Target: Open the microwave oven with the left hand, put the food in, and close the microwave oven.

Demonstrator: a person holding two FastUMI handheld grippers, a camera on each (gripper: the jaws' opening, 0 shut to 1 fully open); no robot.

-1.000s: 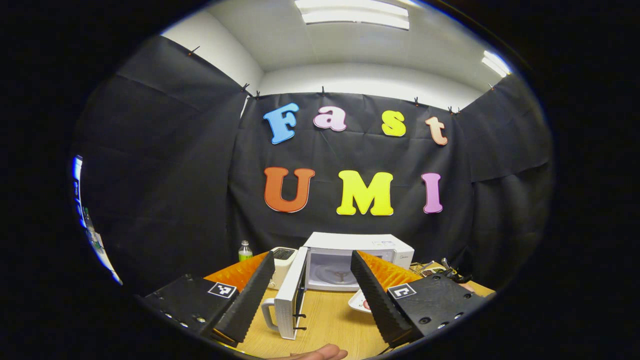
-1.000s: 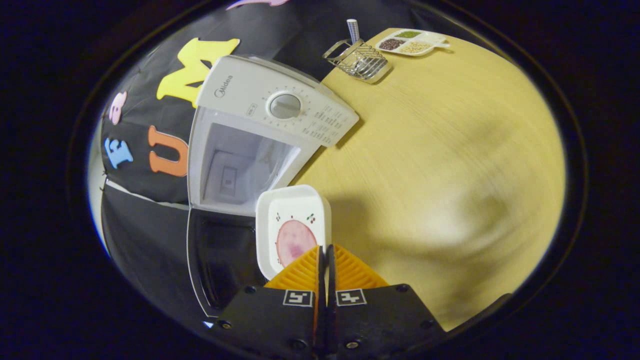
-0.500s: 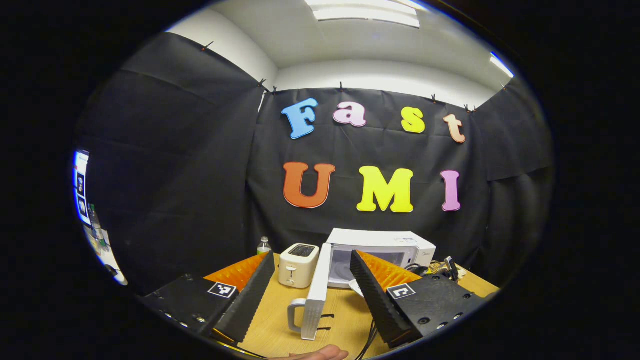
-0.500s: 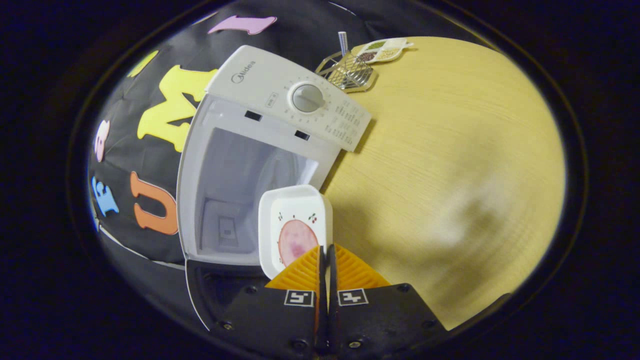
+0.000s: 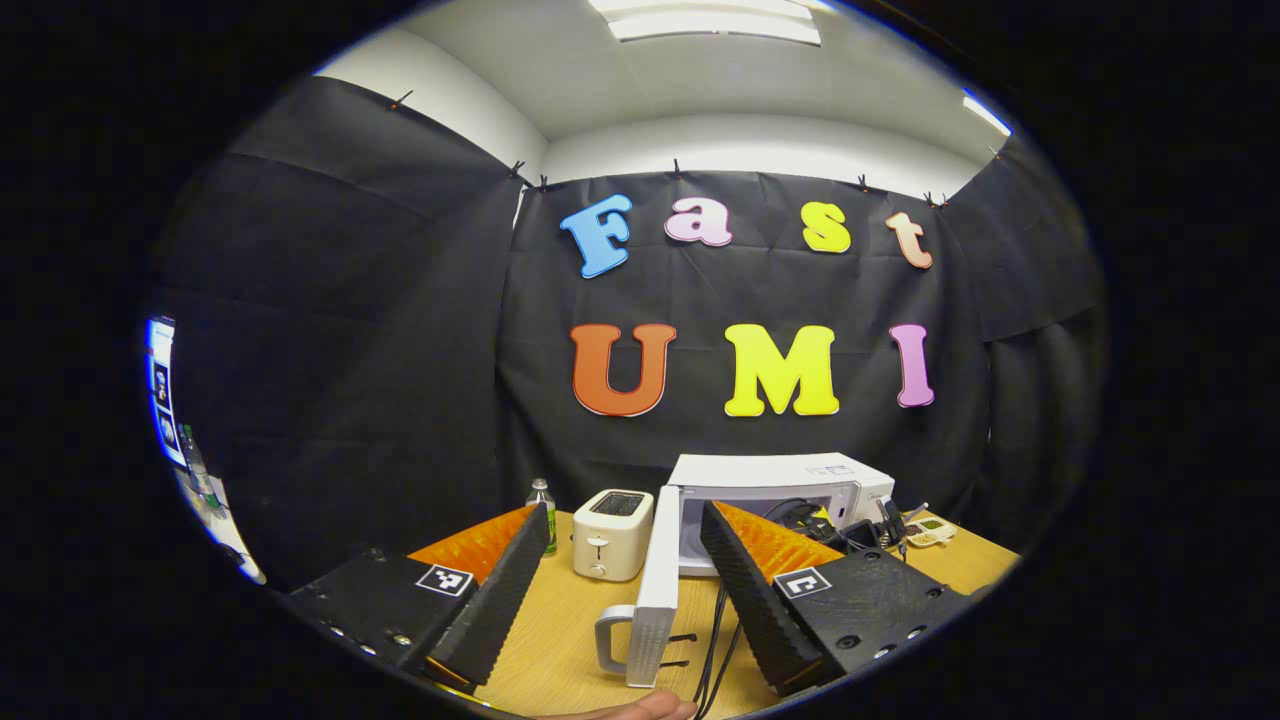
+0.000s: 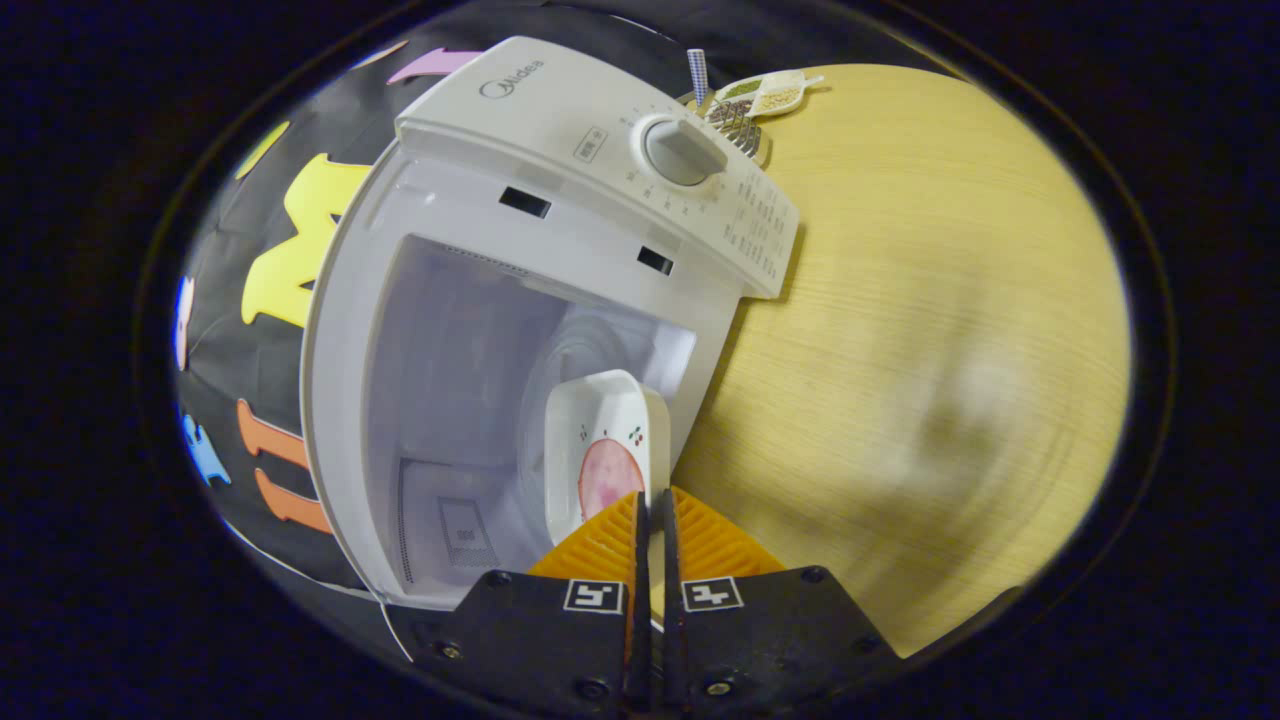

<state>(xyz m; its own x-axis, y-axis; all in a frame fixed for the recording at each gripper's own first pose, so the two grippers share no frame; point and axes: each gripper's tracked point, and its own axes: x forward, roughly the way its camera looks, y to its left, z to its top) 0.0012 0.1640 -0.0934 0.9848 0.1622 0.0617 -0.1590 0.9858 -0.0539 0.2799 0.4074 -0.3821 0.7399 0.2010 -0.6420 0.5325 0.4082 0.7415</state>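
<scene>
While the right gripper has its fingers pinched on the near rim of the dish, that glossy white rectangular dish, bearing a pink slice that is probably ham, runs straight ahead of them, its far end inside the microwave cavity. The left gripper sits wide and empty, the door edge-on between its fingers, farther off on the wood-grain counter.

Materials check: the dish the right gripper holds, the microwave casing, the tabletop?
Dish: glossy white, printed cherries, likely ceramic or melamine. Microwave casing: matte white, looks like painted metal or plastic, can't tell which. Tabletop: pale wood grain, smooth, probably laminate.
</scene>
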